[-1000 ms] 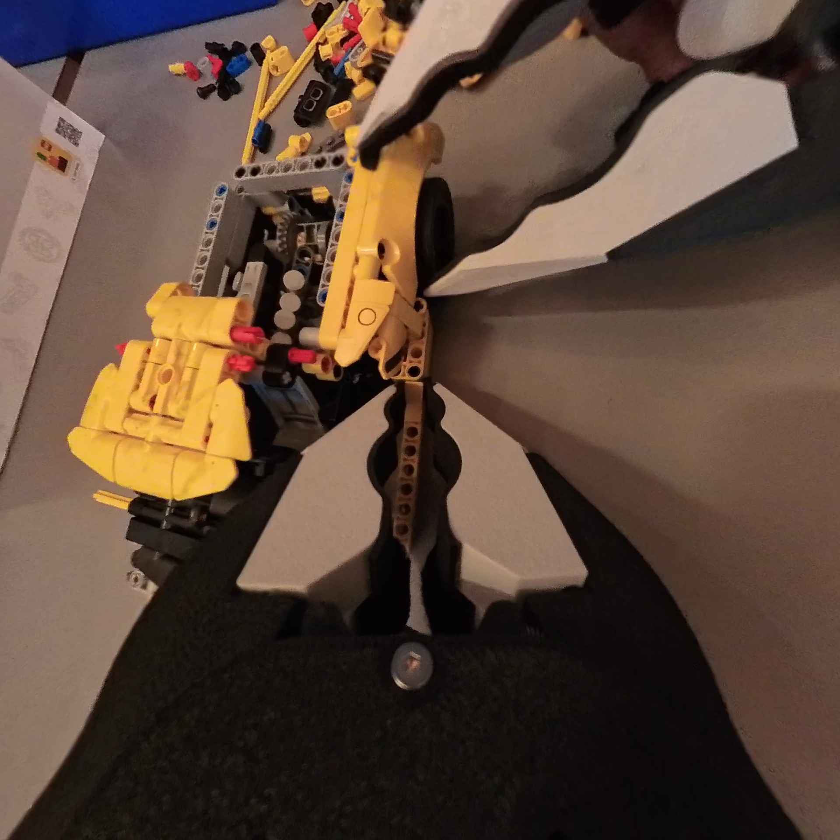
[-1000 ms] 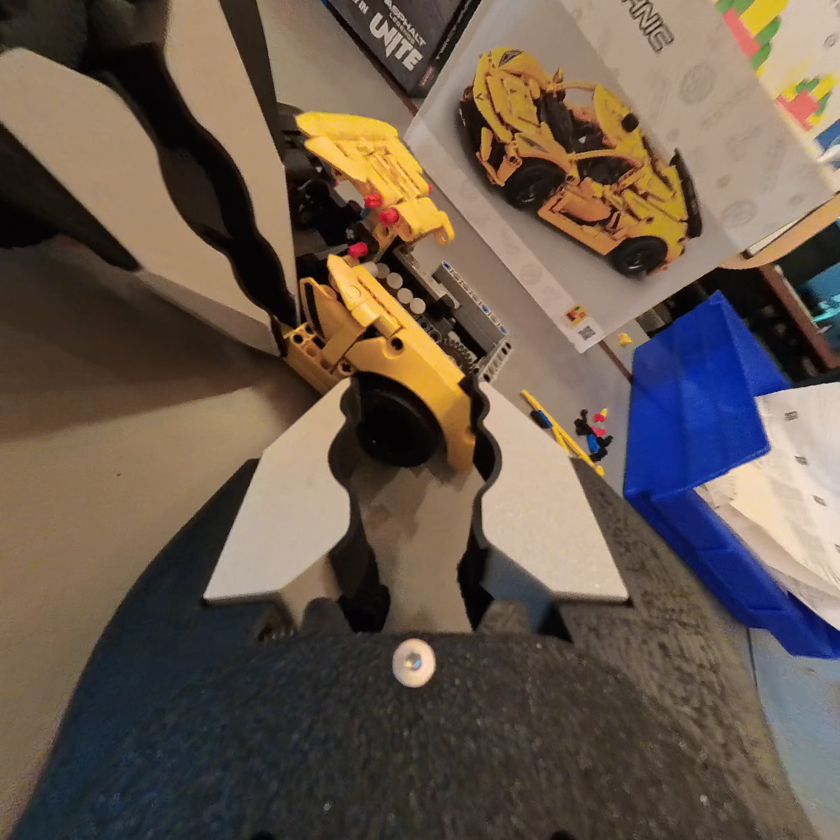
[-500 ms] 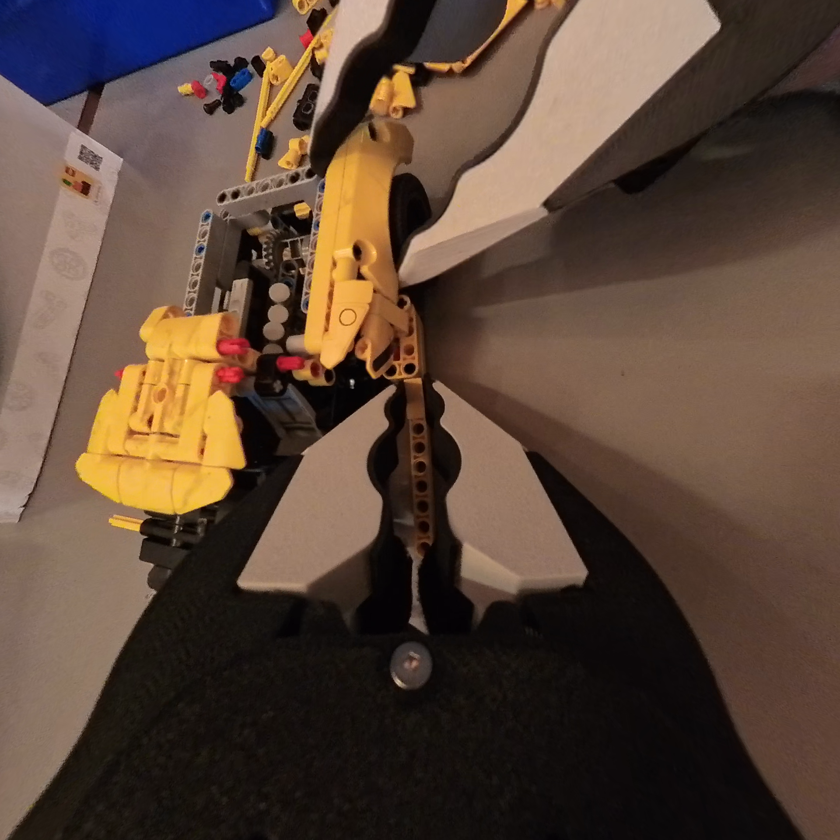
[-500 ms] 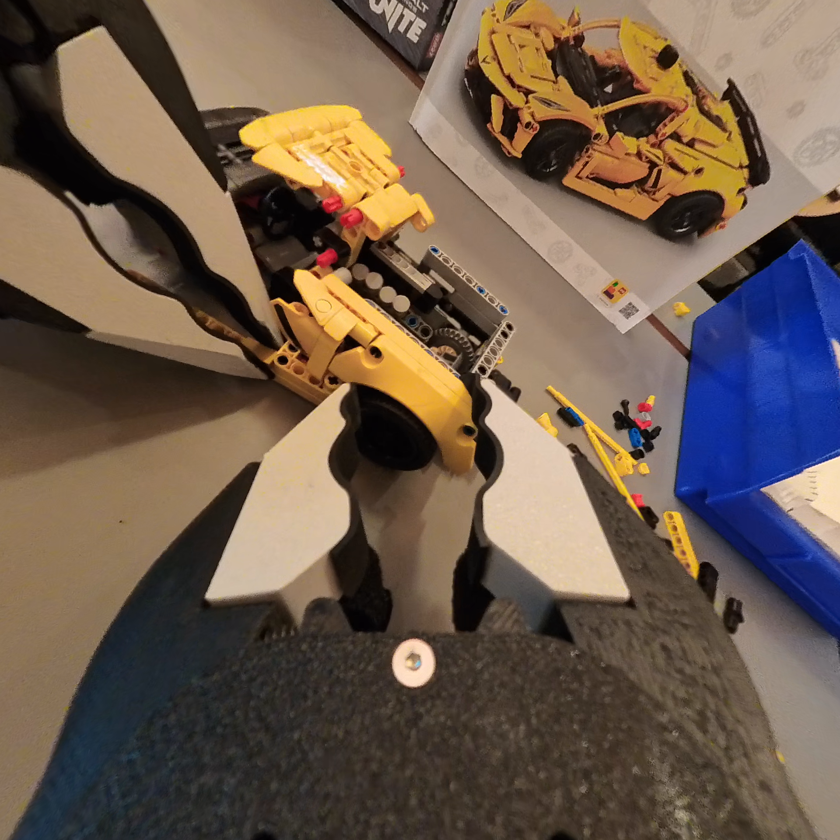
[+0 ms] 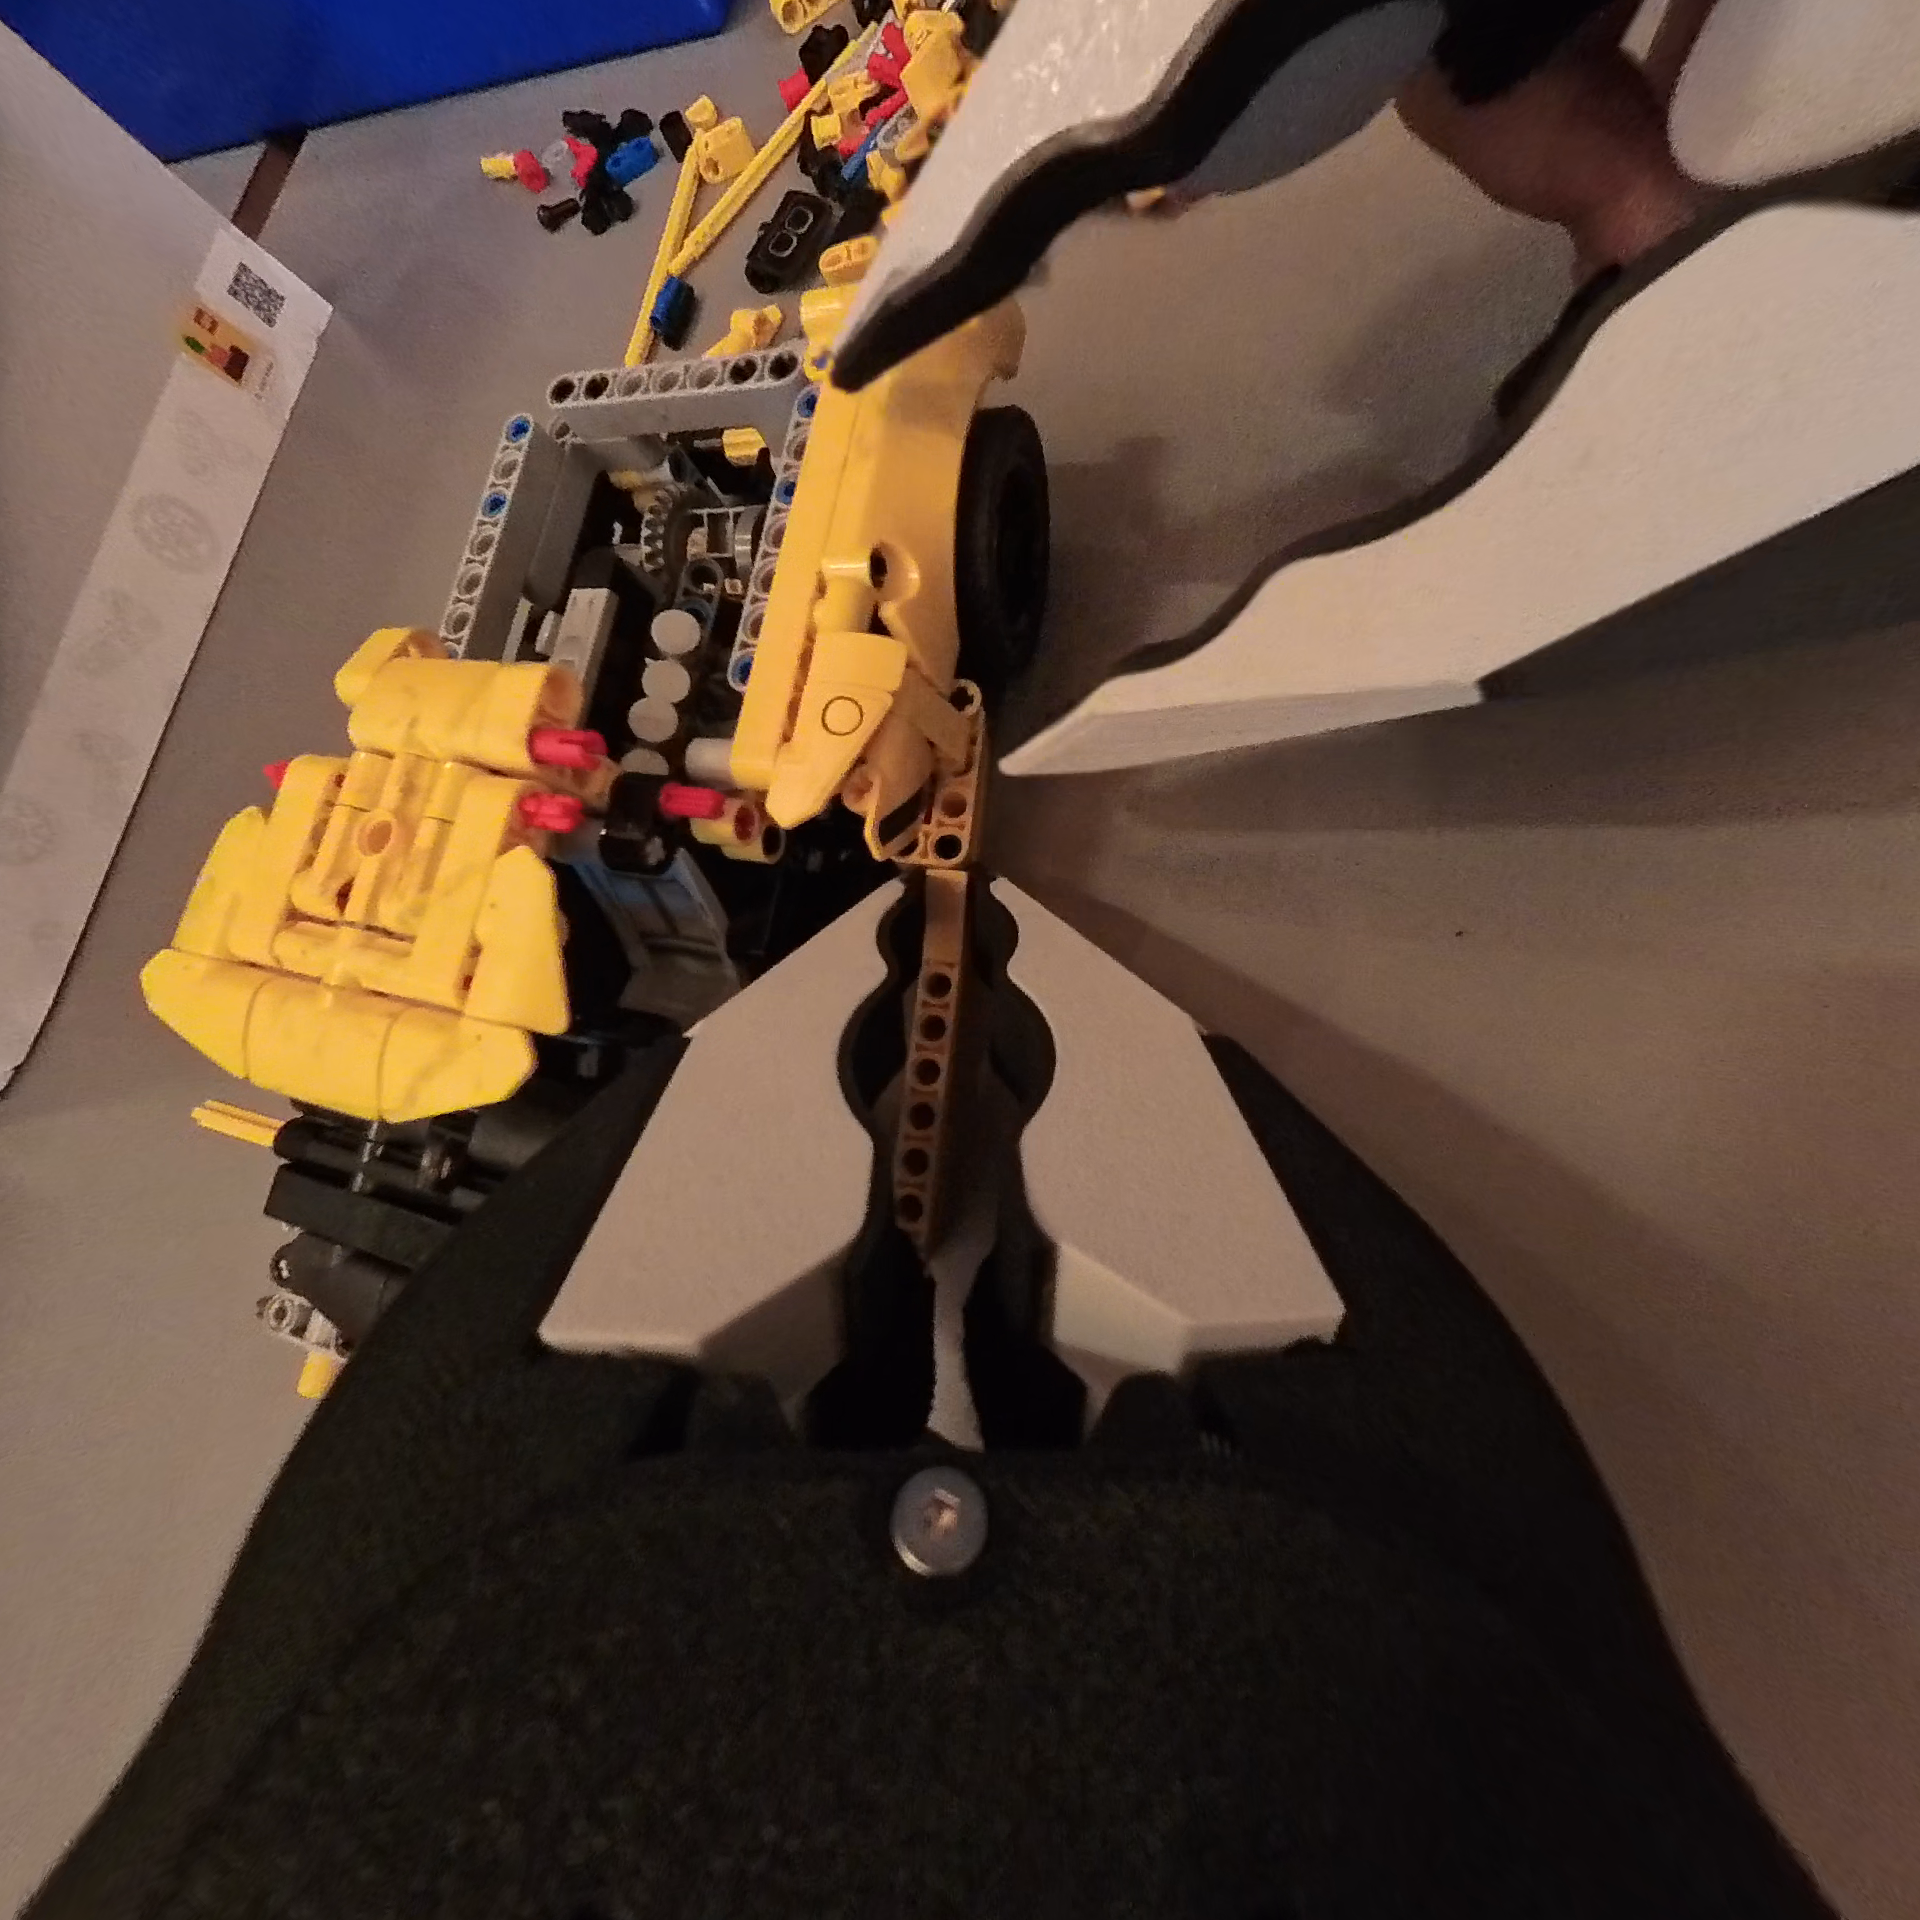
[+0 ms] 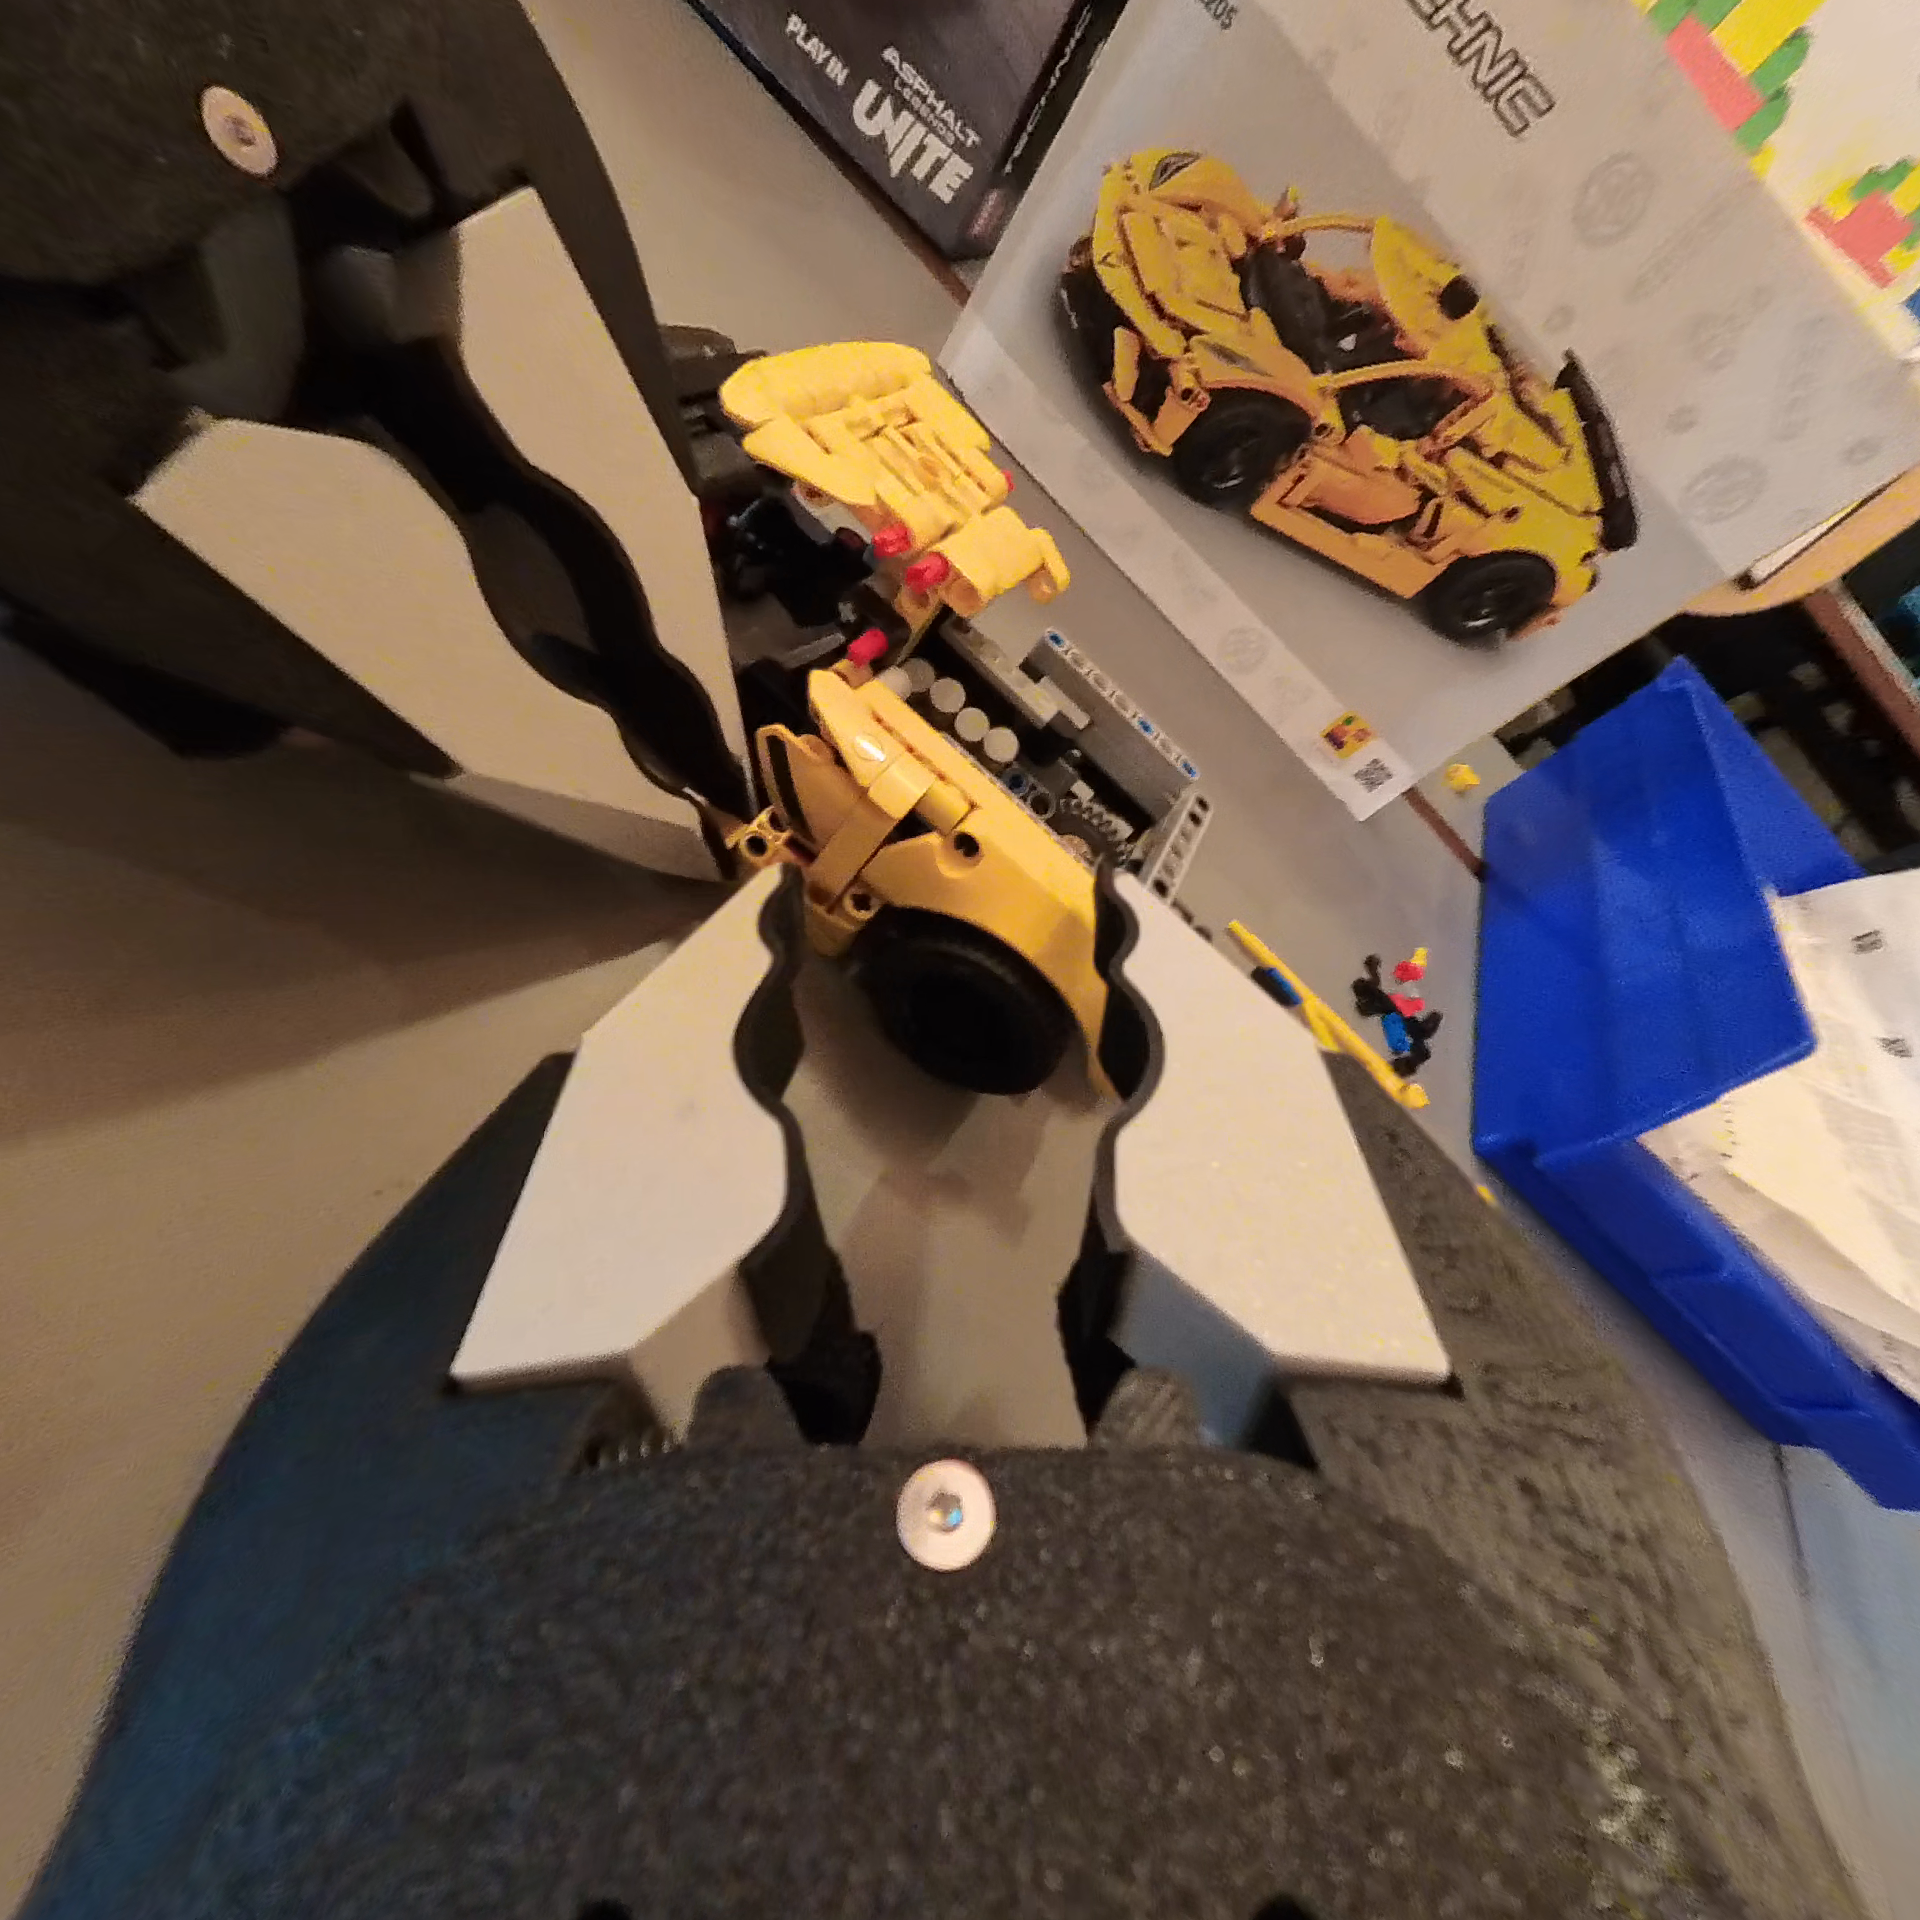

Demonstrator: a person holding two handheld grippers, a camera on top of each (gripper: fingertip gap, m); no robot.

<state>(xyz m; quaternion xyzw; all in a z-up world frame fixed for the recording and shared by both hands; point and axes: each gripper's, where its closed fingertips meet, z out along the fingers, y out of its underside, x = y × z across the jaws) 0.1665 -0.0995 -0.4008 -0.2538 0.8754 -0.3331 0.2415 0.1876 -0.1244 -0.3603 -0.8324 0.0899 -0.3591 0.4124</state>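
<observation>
A partly built yellow brick car (image 5: 353,935) lies on the grey table, with a grey beam frame (image 5: 665,384) and a black wheel (image 5: 1003,551). My left gripper (image 5: 940,899) is shut on a yellow perforated beam (image 5: 930,1049) that joins the car's side. My right gripper (image 6: 935,894) is shut on the yellow wheel arch (image 6: 977,883) over the black wheel (image 6: 966,1018). In the left wrist view the right gripper (image 5: 935,566) straddles that arch from the far side. In the right wrist view the left gripper (image 6: 727,821) pinches the beam's end just left of my fingers.
Several loose small pieces (image 5: 790,156) lie beyond the car. A blue bin (image 6: 1642,987) holding papers (image 6: 1849,1143) stands to the right. A sheet with a picture of a yellow car (image 6: 1351,416) and a dark box (image 6: 904,104) lie behind the model. A person's hand (image 5: 1579,156) holds the right gripper.
Half a second ago the right gripper leaned farther over the model. It has swung back to where it was a second ago. Both grips are unchanged.
</observation>
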